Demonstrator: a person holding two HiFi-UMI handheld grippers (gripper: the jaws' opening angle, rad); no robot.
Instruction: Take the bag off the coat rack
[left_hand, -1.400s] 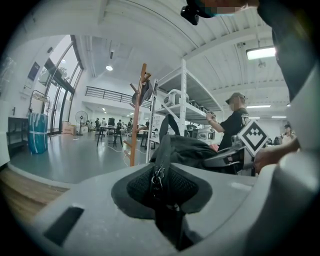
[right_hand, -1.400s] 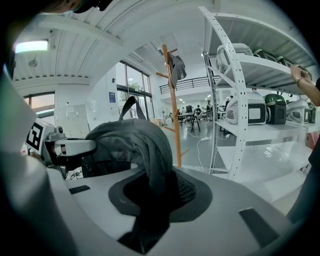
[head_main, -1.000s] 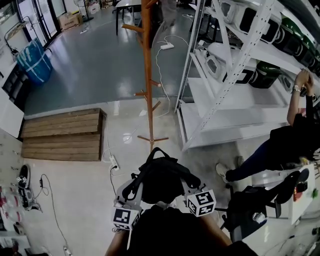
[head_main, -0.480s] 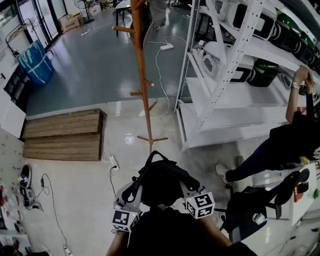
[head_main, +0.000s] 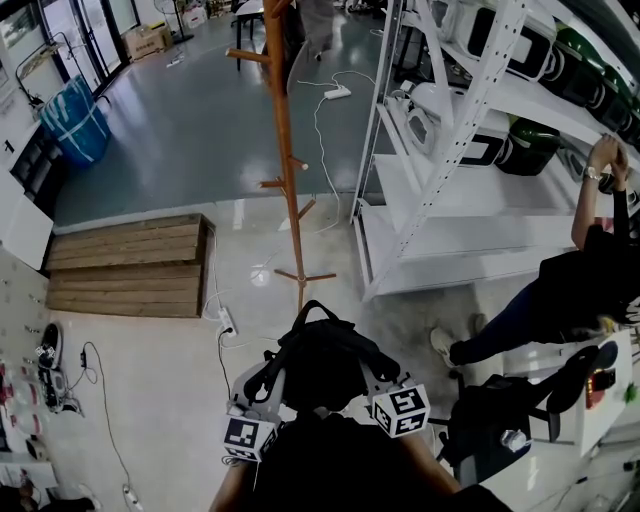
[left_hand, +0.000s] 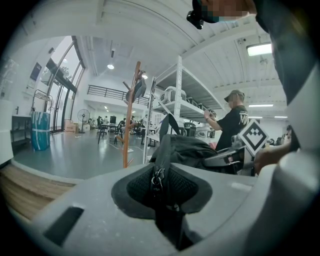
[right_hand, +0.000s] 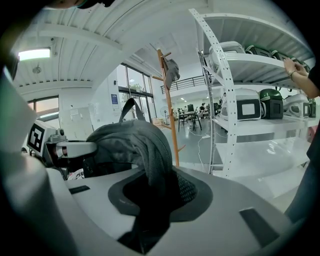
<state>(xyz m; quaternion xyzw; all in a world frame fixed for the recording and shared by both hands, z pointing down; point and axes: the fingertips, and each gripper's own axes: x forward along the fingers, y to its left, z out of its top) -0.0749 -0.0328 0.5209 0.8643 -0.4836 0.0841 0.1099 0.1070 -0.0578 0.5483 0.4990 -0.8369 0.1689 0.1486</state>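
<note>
The black bag (head_main: 320, 362) hangs free between my two grippers, low in the head view and well in front of the wooden coat rack (head_main: 284, 150). My left gripper (head_main: 262, 388) is shut on a bag strap with a zipper pull (left_hand: 161, 181), and the bag body (left_hand: 187, 150) bulges beyond it. On the other side my right gripper (head_main: 372, 374) is shut on a padded mesh strap (right_hand: 156, 167), with the bag's rounded top (right_hand: 125, 140) to its left. The rack (left_hand: 128, 125) stands upright, and something grey hangs from a high peg (right_hand: 172, 70).
White metal shelving (head_main: 452, 130) with appliances fills the right side, where a person in black (head_main: 585, 272) reaches onto a shelf. A wooden platform (head_main: 125, 268) lies at left. A power strip and cables (head_main: 228, 322) trail on the floor. A black chair (head_main: 492, 430) stands close at right.
The coat rack has drifted slightly left and farther off in the head view. Both grippers stay shut on the bag's straps in the same place.
</note>
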